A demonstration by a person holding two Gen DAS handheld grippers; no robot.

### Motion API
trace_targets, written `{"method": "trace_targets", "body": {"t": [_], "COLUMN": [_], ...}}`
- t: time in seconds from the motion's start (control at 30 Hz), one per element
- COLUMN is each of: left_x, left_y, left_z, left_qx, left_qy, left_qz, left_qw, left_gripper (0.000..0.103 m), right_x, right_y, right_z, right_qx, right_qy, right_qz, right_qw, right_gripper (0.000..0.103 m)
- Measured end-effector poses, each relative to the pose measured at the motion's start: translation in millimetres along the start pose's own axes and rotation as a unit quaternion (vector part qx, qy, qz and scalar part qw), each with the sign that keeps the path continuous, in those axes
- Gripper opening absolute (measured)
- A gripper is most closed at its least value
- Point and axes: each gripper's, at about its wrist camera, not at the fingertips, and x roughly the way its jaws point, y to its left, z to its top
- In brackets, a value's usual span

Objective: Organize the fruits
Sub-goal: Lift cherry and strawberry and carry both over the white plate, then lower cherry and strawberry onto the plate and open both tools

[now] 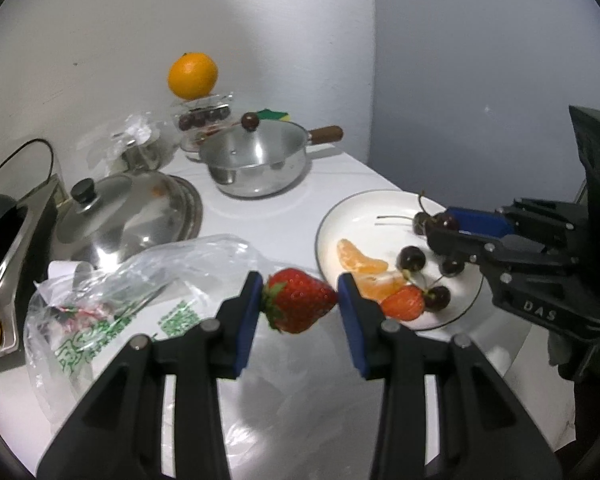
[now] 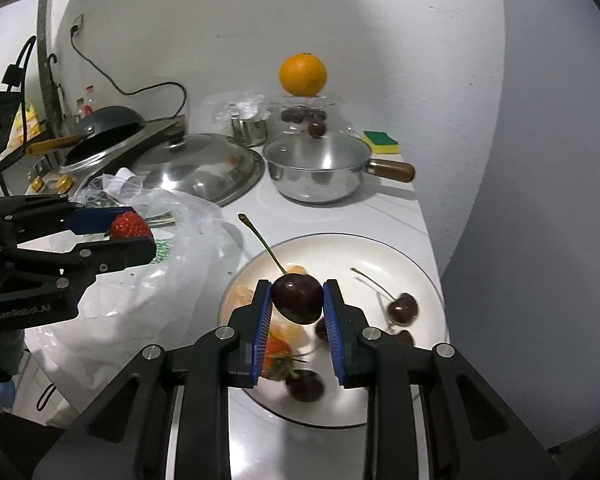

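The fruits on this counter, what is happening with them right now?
A person holds two claws. The left claw grips a strawberry above the counter, beside the white plate. The right claw grips a dark cherry by its body over the plate, stem pointing up. On the plate lie more cherries, orange segments and another strawberry.

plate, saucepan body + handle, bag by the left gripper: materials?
Plate: looks like glazed ceramic, glossy white with a thin dark rim line.
Saucepan: polished steel, mirror reflections; its handle looks like brown wood.
Bag: thin clear plastic film, crinkled, with green print.
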Motion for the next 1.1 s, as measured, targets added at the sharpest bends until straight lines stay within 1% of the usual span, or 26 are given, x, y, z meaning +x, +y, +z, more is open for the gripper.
{"method": "trace_targets", "body": {"t": [0.27,0.63,1.1], "left_x": [16.6,39.4,68.4], "left_y": [-19.0,-38.7,-52.0], "left_z": [6.1,14.6,27.5], "left_qx": [0.013,0.029,0.038], "left_qy": [0.01,0.021,0.022], "left_qz": [-0.015,-0.029,-0.046], "left_qw": [0.9998,0.9989,0.998], "left_gripper": [0.04,0.04,0.04], "right_x": [5.1,13.8,30.9], "right_y": [-25.0,-49.9,-63.7], "right_z": [-6.5,-13.5,-10.7], "right_qx": [0.015,0.031,0.038], "right_qy": [0.007,0.011,0.009], "right_qz": [-0.008,-0.009,-0.002], "right_qw": [1.0,0.999,0.999], "right_gripper": [0.028,0.028,0.028]}}
